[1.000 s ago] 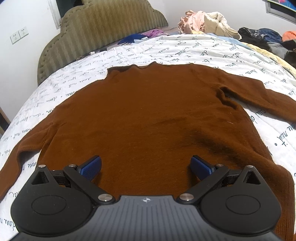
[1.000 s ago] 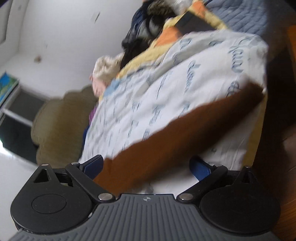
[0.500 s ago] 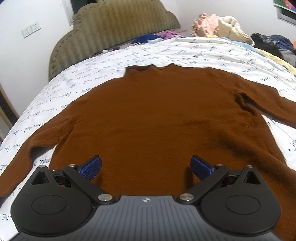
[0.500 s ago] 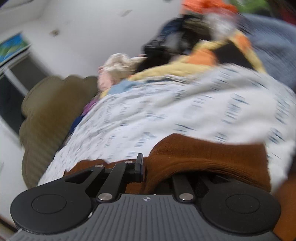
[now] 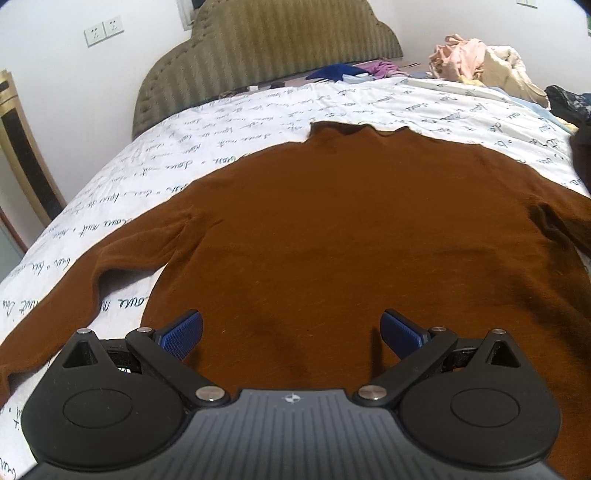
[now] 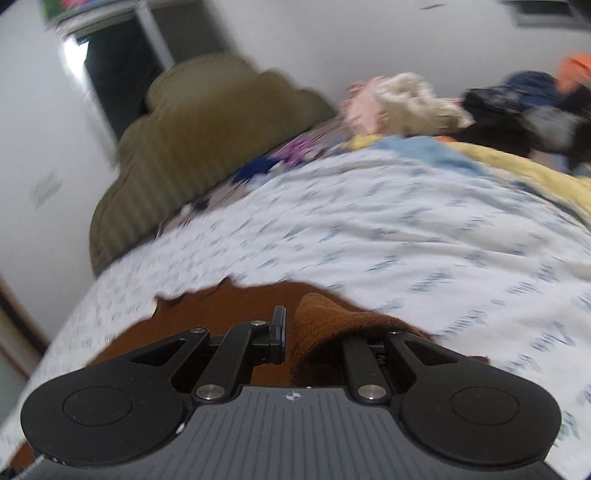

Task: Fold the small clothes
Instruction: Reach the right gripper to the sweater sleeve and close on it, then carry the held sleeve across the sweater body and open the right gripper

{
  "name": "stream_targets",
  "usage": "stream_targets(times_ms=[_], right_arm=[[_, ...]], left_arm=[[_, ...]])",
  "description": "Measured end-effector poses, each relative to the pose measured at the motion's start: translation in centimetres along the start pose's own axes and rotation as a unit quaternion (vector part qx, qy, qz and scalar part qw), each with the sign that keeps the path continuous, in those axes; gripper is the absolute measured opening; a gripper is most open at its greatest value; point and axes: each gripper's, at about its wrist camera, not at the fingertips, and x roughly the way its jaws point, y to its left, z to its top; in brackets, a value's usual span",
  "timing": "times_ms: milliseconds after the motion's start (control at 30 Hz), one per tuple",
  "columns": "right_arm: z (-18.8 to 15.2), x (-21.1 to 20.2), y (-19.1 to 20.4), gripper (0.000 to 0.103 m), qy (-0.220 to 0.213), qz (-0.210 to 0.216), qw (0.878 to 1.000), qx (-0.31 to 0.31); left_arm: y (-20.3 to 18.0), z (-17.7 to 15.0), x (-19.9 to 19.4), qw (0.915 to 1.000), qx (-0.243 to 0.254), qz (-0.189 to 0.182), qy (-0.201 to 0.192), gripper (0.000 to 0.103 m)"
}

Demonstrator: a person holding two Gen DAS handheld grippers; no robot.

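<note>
A brown long-sleeved sweater [image 5: 351, 229] lies flat and face up on the white printed bedsheet [image 5: 229, 147], collar toward the headboard. Its left sleeve [image 5: 74, 295] runs out to the lower left. My left gripper [image 5: 291, 332] is open, hovering over the sweater's lower hem with nothing between its blue pads. My right gripper [image 6: 291, 332] is shut on the sweater's right sleeve [image 6: 325, 321], which bunches over the right finger. The sweater body [image 6: 229, 310] shows just beyond it. The right wrist view is motion-blurred.
An olive padded headboard [image 5: 266, 48] stands at the far end. A heap of loose clothes [image 5: 480, 62] lies at the back right, with dark garments [image 6: 517, 107] and a yellow blanket [image 6: 517, 166] beside it. Wall sockets [image 5: 103, 29] are at the upper left.
My right gripper closed on the right sleeve and carried it left over the sweater body. The left gripper shifted slightly, staying open above the hem.
</note>
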Motion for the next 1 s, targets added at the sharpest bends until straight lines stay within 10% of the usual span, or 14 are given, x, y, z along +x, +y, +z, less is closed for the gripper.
stream_targets(times_ms=[333, 600, 900, 1000], right_arm=[[-4.1, 9.3, 8.5, 0.017, 0.139, 0.040, 0.982, -0.123], [-5.1, 10.0, 6.4, 0.044, 0.169, 0.069, 0.982, -0.051], [-4.0, 9.3, 3.6, 0.046, 0.177, 0.109, 0.974, 0.090], [-3.8, 9.1, 3.1, 0.010, 0.167, 0.099, 0.975, 0.112]], left_arm=[[1.5, -0.5, 0.6, 0.9999, -0.013, 0.003, 0.007, 0.103], [2.8, -0.6, 1.1, 0.9994, -0.031, -0.001, 0.014, 0.103], [3.2, -0.8, 1.2, 0.9993, -0.035, -0.009, 0.014, 0.103], [3.6, -0.8, 1.2, 0.9990, -0.040, -0.012, 0.015, 0.103]])
